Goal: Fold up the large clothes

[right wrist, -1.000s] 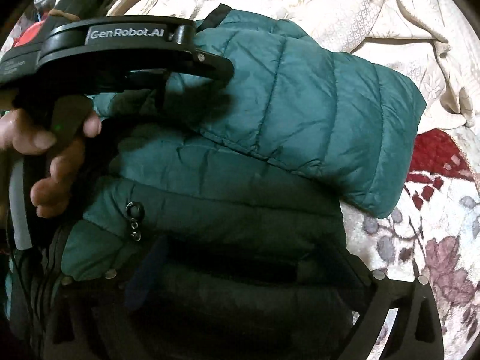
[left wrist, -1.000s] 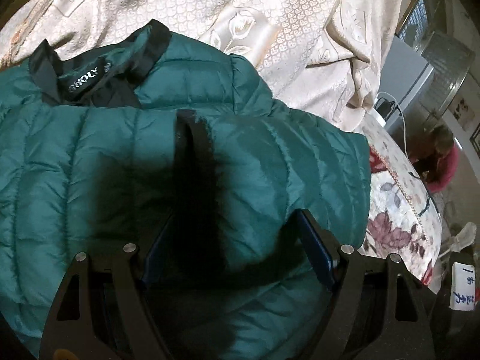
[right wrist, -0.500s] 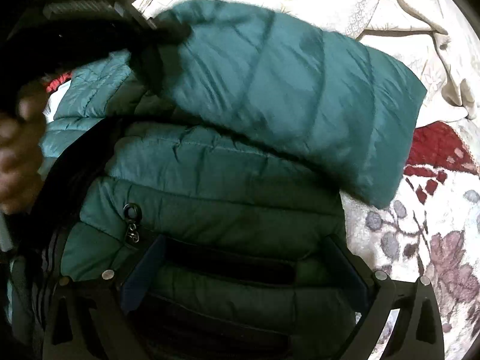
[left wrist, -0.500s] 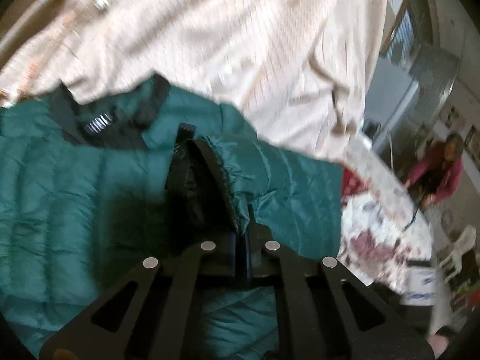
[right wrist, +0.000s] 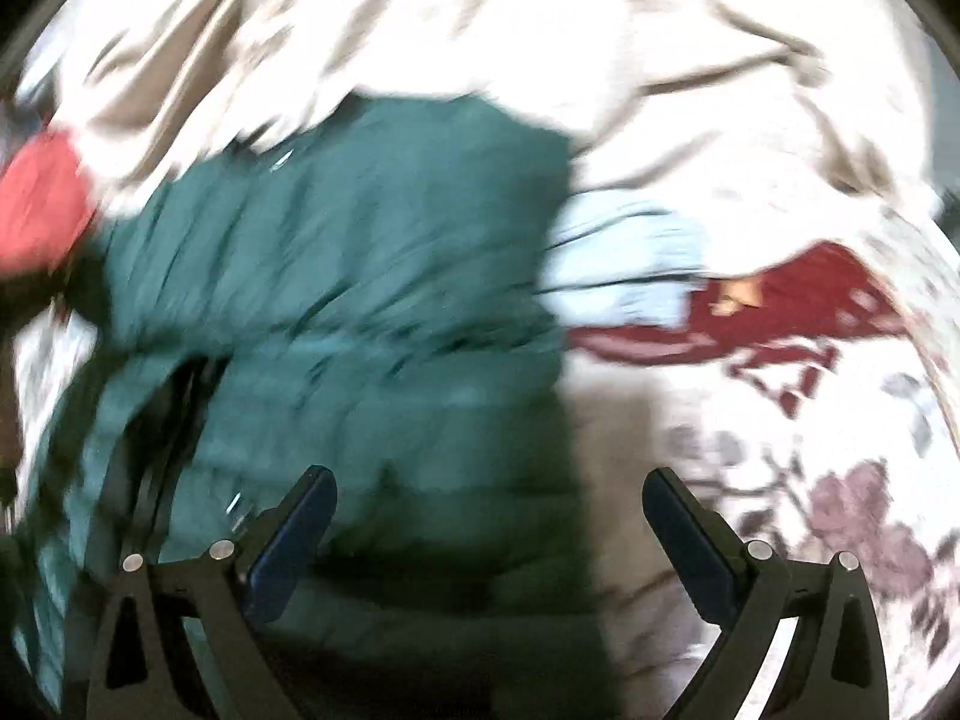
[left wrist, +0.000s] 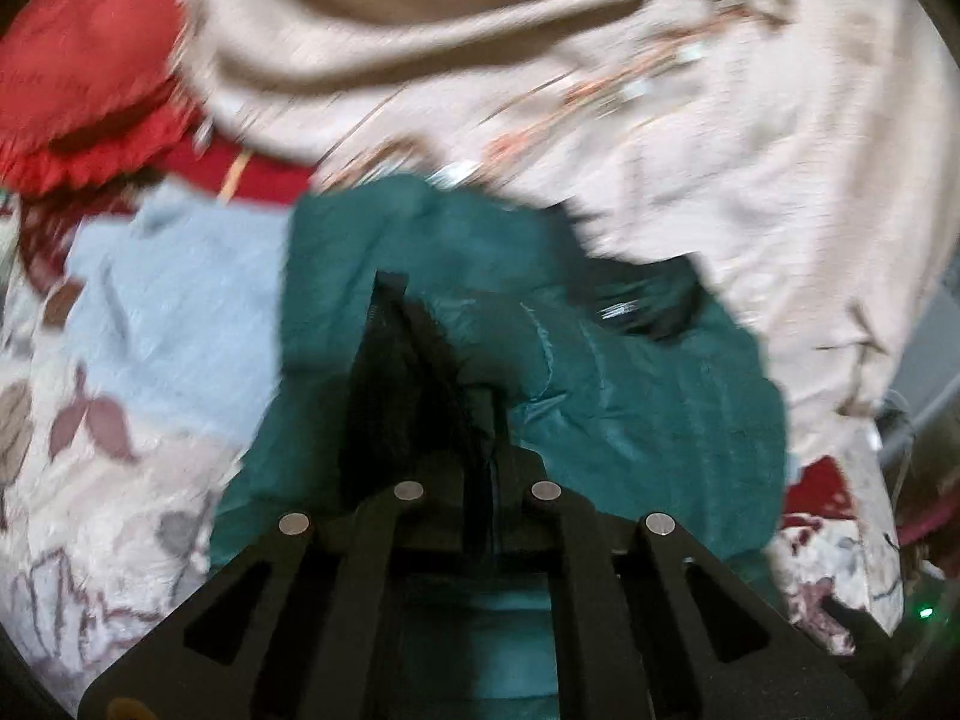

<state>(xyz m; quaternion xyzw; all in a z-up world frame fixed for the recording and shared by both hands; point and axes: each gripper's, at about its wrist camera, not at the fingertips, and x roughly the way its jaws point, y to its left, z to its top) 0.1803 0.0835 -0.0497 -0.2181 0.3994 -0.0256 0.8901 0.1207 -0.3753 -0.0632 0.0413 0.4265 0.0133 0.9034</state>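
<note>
A dark green quilted puffer jacket point(left wrist: 630, 420) lies on a bed. In the left wrist view my left gripper point(left wrist: 489, 456) is shut on a fold of the jacket with black lining and holds it lifted. In the right wrist view the jacket point(right wrist: 360, 300) fills the left and middle, blurred by motion. My right gripper point(right wrist: 486, 516) is open and empty above the jacket's lower edge, its left finger over the fabric and its right finger over the bedsheet.
A beige patterned quilt point(left wrist: 660, 90) is bunched behind the jacket. A red pillow point(left wrist: 78, 78) lies at the back left. The flowered bedsheet point(right wrist: 840, 510) and a light blue cloth point(left wrist: 180, 300) lie beside the jacket.
My left gripper shut on the jacket's fold and has lifted and swung it leftward. My right gripper stayed open and pulled back from the jacket. Both views are now blurred.
</note>
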